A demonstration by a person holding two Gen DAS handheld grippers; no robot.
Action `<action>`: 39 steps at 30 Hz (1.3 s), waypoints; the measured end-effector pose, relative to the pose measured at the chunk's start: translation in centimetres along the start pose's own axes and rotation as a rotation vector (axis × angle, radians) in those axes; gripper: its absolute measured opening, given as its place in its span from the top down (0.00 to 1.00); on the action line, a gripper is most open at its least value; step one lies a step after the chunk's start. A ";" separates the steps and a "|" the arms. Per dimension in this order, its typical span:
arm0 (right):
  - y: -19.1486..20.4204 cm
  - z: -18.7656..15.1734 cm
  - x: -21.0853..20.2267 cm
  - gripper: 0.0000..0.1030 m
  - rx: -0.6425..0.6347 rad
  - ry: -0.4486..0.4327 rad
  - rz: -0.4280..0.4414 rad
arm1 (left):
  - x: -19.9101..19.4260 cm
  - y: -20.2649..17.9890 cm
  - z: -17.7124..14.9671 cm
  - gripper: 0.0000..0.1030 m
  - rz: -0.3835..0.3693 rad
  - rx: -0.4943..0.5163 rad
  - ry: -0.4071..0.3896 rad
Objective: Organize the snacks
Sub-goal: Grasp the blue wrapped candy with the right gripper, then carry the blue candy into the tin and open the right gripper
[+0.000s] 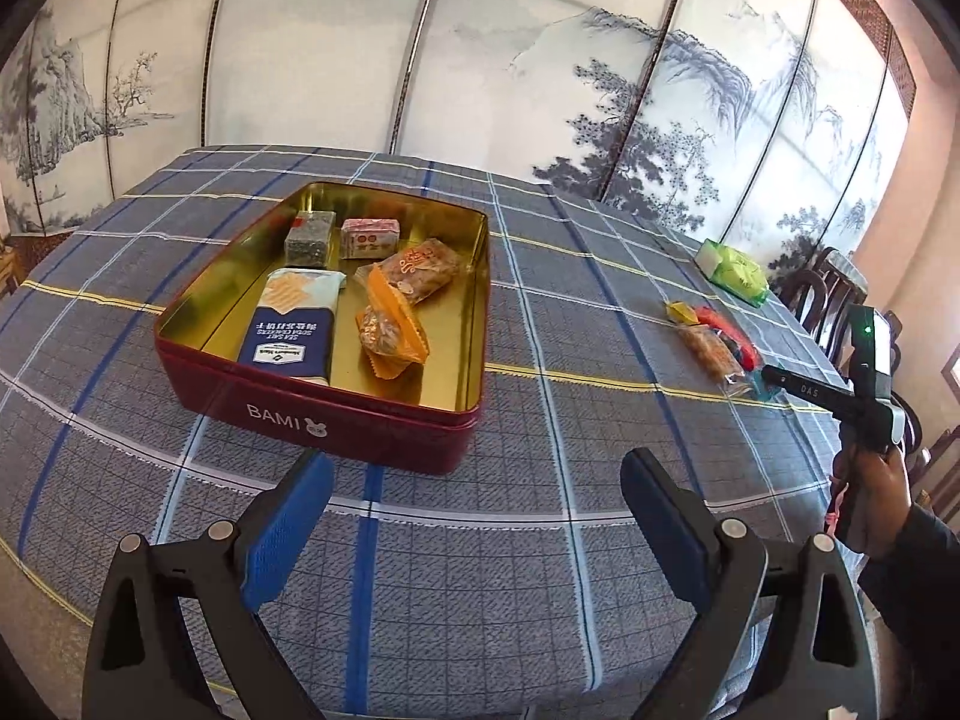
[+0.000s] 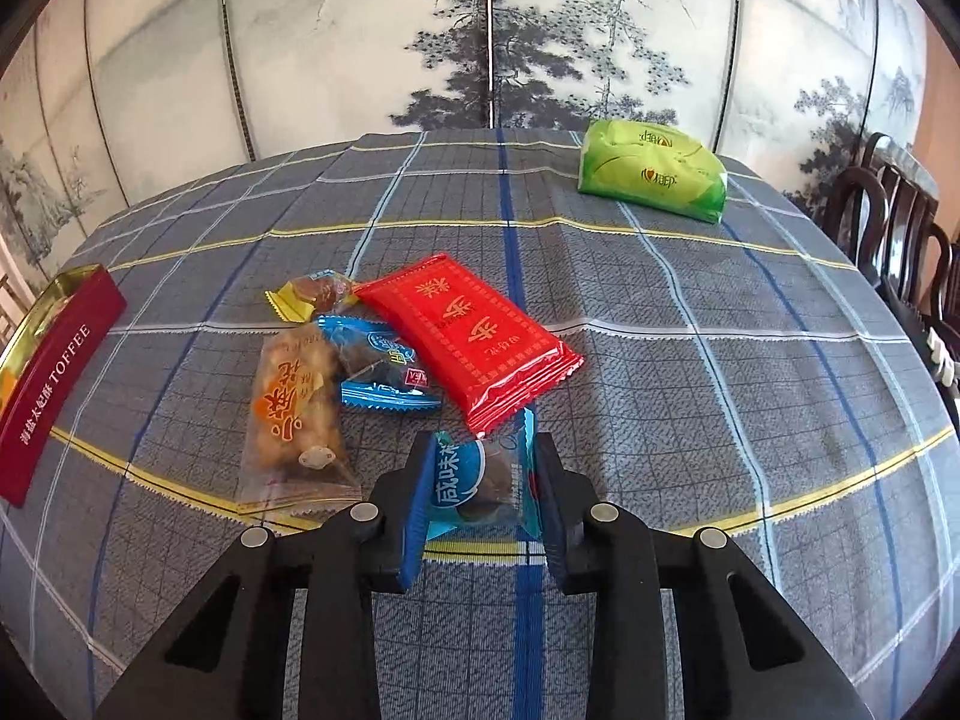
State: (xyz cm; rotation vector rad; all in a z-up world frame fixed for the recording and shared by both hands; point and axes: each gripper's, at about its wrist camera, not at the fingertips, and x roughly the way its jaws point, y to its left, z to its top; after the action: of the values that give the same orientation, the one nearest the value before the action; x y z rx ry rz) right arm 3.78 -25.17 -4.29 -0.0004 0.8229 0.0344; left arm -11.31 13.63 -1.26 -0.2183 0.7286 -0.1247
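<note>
1. The red tin (image 1: pixel 312 414) holds five snacks.
2. Four loose snacks (image 2: pixel 420 354) and one green pack (image 2: pixel 651 180) lie on the tablecloth (image 2: pixel 720 420).
3. The right gripper (image 2: pixel 483 480) clamps a blue-wrapped snack (image 2: pixel 480 477) between its pads.
4. The left gripper (image 1: pixel 477 480) gapes empty, near the tin.

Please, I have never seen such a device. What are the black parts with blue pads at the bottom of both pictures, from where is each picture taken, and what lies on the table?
They are two handheld grippers; a person holds one in each hand, and each carries a camera looking along its fingers. The left gripper is open and empty, facing the red tin that already holds several snacks. The right gripper is shut on a small blue-wrapped snack. On the checked tablecloth beyond lie a red packet, a clear peanut-candy wrapper, another blue snack, a yellow-edged sweet and a green pack.
</note>
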 end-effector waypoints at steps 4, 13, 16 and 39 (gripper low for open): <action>0.3 1.4 -1.9 0.70 -0.022 -0.037 -0.040 | -0.6 -1.5 -0.7 0.08 -0.005 0.048 -0.020; 4.3 6.6 -4.3 0.69 -0.083 -0.116 -0.116 | -1.4 -1.8 -3.6 0.08 0.011 0.063 -0.017; 7.2 7.7 -4.6 0.69 -0.112 -0.131 -0.101 | -2.4 -1.0 -4.5 0.08 0.040 0.061 -0.033; 28.8 10.7 -4.7 0.69 -0.327 -0.192 0.120 | -5.3 6.1 -7.4 0.08 0.170 -0.090 -0.041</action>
State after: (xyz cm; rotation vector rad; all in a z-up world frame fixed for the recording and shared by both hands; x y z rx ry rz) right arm 7.58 3.65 6.80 -0.2523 0.6174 0.2778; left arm -19.98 19.36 -4.72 -0.2430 0.7100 0.0745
